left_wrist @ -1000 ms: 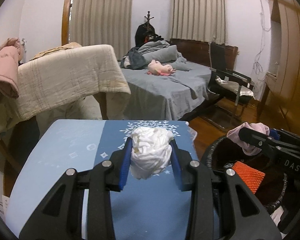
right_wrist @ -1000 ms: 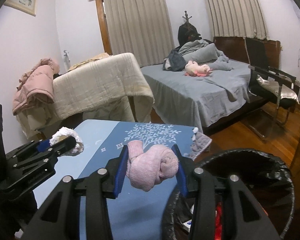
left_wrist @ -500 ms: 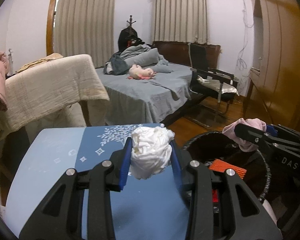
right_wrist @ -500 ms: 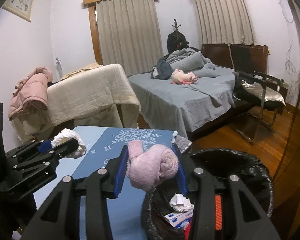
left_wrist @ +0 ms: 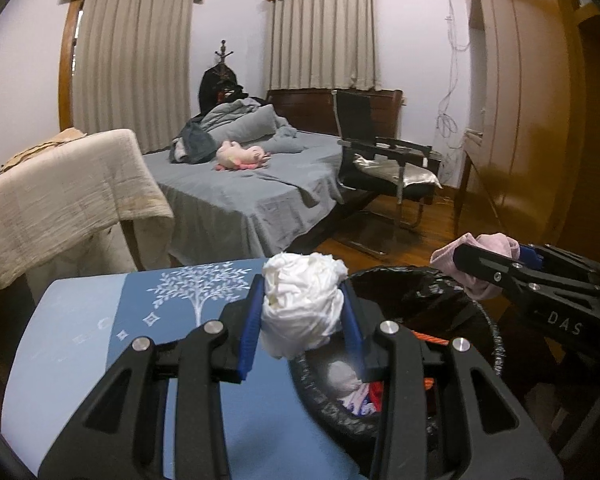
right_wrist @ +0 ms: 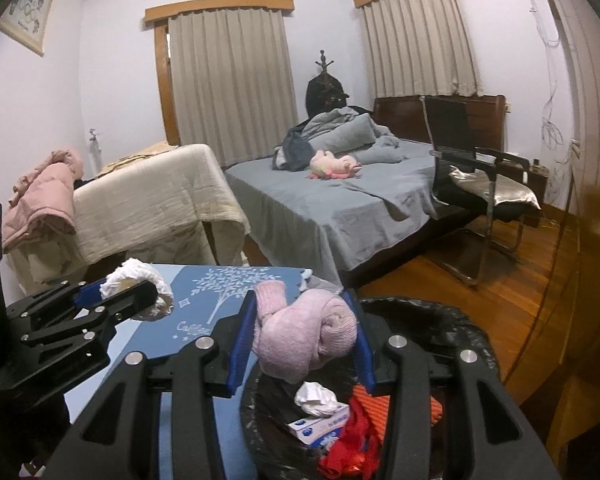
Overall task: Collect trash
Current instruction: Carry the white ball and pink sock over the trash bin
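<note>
Left wrist view: my left gripper (left_wrist: 302, 320) jaws clamp a white tissue wad (left_wrist: 302, 308). Right gripper (right_wrist: 300, 336) pinches a pink sock (right_wrist: 306, 334), both poised over the bin (right_wrist: 440, 320) for dropping.

The left gripper (left_wrist: 303, 316) clamps a crumpled white tissue wad (left_wrist: 302, 304) above the blue table (left_wrist: 80, 360) edge; just beside it stands a black-lined trash bin (left_wrist: 472, 320); the right gripper (left_wrist: 500, 268) holds pink cloth (left_wrist: 488, 248) over the bin's far rim.

Two tools (left_wrist: 303, 316) (right_wrist: 302, 334), one white paper wad (left_wrist: 302, 308), one pink sock ball (right_wrist: 308, 332), one bin (right_wrist: 460, 332), one desk (left_wrist: 80, 344).
</note>
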`<state>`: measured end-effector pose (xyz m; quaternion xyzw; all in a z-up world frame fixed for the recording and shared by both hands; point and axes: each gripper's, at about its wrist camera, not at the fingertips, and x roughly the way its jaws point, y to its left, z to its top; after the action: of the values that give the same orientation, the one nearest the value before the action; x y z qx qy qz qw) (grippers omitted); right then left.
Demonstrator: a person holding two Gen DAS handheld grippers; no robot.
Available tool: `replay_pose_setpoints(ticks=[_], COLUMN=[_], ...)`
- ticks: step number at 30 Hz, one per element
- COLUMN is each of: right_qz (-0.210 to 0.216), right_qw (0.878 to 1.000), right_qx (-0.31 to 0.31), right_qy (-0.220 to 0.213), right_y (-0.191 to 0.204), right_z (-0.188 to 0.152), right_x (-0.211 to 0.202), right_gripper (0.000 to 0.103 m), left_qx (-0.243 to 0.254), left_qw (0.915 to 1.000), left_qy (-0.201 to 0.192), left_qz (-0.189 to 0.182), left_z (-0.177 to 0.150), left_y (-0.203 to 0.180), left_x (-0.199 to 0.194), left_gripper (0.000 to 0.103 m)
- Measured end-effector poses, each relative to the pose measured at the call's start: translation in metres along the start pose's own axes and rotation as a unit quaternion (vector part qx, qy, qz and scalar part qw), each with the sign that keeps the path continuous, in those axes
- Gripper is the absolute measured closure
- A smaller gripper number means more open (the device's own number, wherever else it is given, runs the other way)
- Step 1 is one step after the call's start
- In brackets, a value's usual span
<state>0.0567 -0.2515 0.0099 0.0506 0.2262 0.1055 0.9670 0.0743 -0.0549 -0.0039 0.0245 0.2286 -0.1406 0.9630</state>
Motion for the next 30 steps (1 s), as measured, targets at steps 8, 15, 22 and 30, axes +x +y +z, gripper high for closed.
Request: replay_pose_setpoints(ticks=[8, 15, 22, 30], right_qz=[-0.024, -0.046, -0.066, -0.083], right_qw=[1.000, 0.999, 0.997, 0.996], right_qx=[0.009, 0.018, 0.028, 0.036], right_qy=[-0.003, -0.001, 0.009, 0.024], right_y=[-0.023, -0.043, -0.062, -0.082], right_z=[-0.004, -0.009, -0.018, -0.027], right_x=[-0.012, -0.016, -0.015, -0.005], right_gripper=[0.060, 0.060, 0.060, 0.060], left_qx=[0.014, 0.025, 0.035, 0.041], left_qw=[0.9995, 0.9982, 0.9966, 0.9949], left_qy=[-0.001, 0.003, 0.008, 0.019], left_qz=[-0.027, -0.054, -0.074, -0.090], left_z=[0.000, -0.004, -0.010, -0.016], left_y=[-0.027, -0.049, -0.065, -0.075], left_x=[0.008, 0.022, 0.037, 0.063], left_gripper=[0.068, 0.068, 0.068, 0.068])
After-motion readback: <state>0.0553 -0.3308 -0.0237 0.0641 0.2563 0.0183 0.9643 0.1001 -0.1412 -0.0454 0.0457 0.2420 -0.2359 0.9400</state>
